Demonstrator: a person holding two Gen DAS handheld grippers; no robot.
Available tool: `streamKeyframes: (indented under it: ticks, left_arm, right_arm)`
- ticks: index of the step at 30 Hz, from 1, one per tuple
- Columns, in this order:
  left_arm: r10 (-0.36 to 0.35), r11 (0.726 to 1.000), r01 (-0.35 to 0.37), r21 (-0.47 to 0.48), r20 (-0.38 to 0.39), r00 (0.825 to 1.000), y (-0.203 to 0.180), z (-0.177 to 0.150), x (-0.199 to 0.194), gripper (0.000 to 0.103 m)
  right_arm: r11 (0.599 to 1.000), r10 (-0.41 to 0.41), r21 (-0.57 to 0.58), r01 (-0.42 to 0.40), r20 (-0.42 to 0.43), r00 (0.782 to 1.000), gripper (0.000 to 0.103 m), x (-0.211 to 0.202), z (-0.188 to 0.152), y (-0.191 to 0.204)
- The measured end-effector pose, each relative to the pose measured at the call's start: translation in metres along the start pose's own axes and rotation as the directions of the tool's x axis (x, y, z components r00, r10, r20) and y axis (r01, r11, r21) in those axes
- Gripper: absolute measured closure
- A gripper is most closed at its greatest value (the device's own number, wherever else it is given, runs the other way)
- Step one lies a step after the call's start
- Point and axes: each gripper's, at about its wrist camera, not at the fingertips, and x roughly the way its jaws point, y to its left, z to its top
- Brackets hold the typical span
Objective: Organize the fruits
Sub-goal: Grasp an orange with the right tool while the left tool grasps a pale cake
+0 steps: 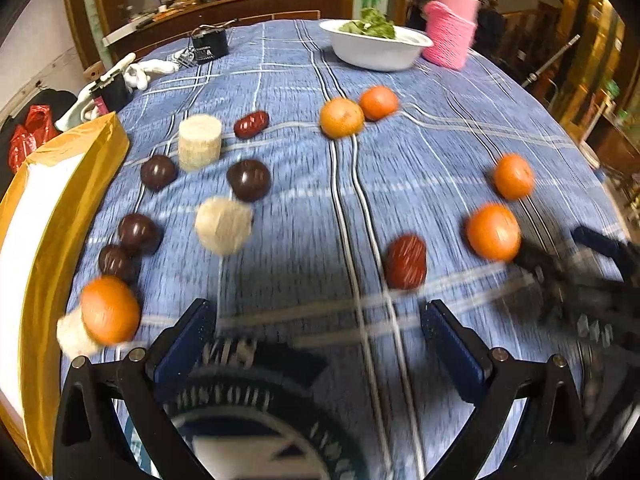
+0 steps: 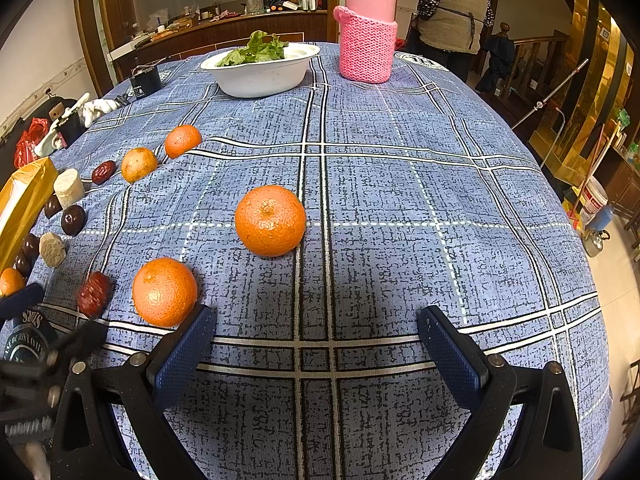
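Note:
Several oranges lie on the blue plaid tablecloth (image 2: 400, 208): one in the middle (image 2: 270, 220), one nearer (image 2: 164, 291) touching my right gripper's left finger (image 2: 188, 352), two far left (image 2: 139, 164). A red date (image 1: 405, 261) lies just ahead of my left gripper (image 1: 318, 332), which is open and empty. Dark plums (image 1: 249, 179), pale corn pieces (image 1: 223, 225) and an orange (image 1: 110, 309) cluster at the left. My right gripper (image 2: 316, 340) is open and empty; it shows blurred in the left wrist view (image 1: 576, 280).
A yellow-rimmed box (image 1: 44, 240) stands at the table's left edge. A white bowl of lettuce (image 2: 264, 68) and a pink-sleeved flask (image 2: 368, 36) stand at the far side. A black box and white gloves (image 1: 148, 70) lie far left. A person (image 2: 452, 12) stands behind.

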Motion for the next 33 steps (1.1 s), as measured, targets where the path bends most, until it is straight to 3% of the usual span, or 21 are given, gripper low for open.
streamKeyframes:
  ticks: [3, 5, 8, 11, 14, 18, 23, 25, 27, 29, 33]
  left_arm:
    - [-0.065, 0.997, 0.067, -0.036, 0.047, 0.997, 0.016, -0.015, -0.025, 0.012]
    - [-0.060, 0.996, 0.068, -0.060, 0.125, 0.990, 0.033, -0.021, -0.051, 0.013]
    - [0.028, 0.997, -0.008, -0.082, 0.239, 0.971, 0.055, -0.030, -0.091, 0.013]
    - [0.132, 0.990, -0.105, -0.100, 0.337, 0.932, 0.074, -0.042, -0.125, 0.013]
    - [0.194, 0.980, -0.161, -0.119, 0.362, 0.912, 0.091, -0.046, -0.136, 0.013]
    - [0.123, 0.983, -0.068, -0.173, 0.332, 0.935, 0.129, -0.047, -0.135, 0.013]
    - [0.091, 0.980, -0.024, -0.196, 0.342, 0.935, 0.155, -0.049, -0.132, 0.017]
    - [0.039, 0.987, 0.016, -0.160, 0.334, 0.942, 0.148, -0.046, -0.126, 0.040]
    - [-0.031, 0.991, 0.070, -0.116, 0.307, 0.951, 0.135, -0.039, -0.114, 0.052]
    - [-0.085, 0.992, 0.107, -0.064, 0.283, 0.955, 0.118, -0.032, -0.103, 0.053]
    - [-0.094, 0.996, 0.088, 0.033, 0.245, 0.965, 0.082, -0.007, -0.082, 0.053]
  right_arm:
    - [1.000, 0.012, -0.012, -0.012, -0.003, 1.000, 0.000, -0.001, -0.001, 0.000]
    - [1.000, 0.021, -0.019, -0.022, -0.018, 1.000, 0.000, -0.001, -0.001, -0.002]
    - [1.000, 0.011, -0.017, -0.012, -0.043, 0.999, 0.000, 0.000, 0.002, -0.001]
    - [1.000, -0.002, 0.000, 0.002, -0.053, 0.999, 0.000, 0.001, 0.001, 0.002]
    - [1.000, -0.007, 0.007, 0.007, -0.050, 0.999, 0.000, -0.001, -0.002, 0.001]
    - [1.000, -0.014, 0.023, 0.016, -0.067, 0.998, 0.001, -0.005, -0.005, -0.003]
    - [0.995, 0.070, 0.065, -0.072, 0.019, 0.997, 0.012, -0.035, -0.013, -0.010]
    - [0.993, 0.103, 0.055, -0.106, 0.042, 0.994, 0.023, -0.040, -0.011, -0.007]
    - [0.986, 0.155, 0.047, -0.157, 0.050, 0.987, 0.031, -0.038, -0.007, -0.001]
    - [0.978, 0.203, 0.042, -0.205, 0.039, 0.978, 0.036, -0.030, -0.001, 0.007]
    - [0.962, 0.271, 0.026, -0.273, 0.054, 0.961, 0.040, -0.018, 0.004, 0.021]
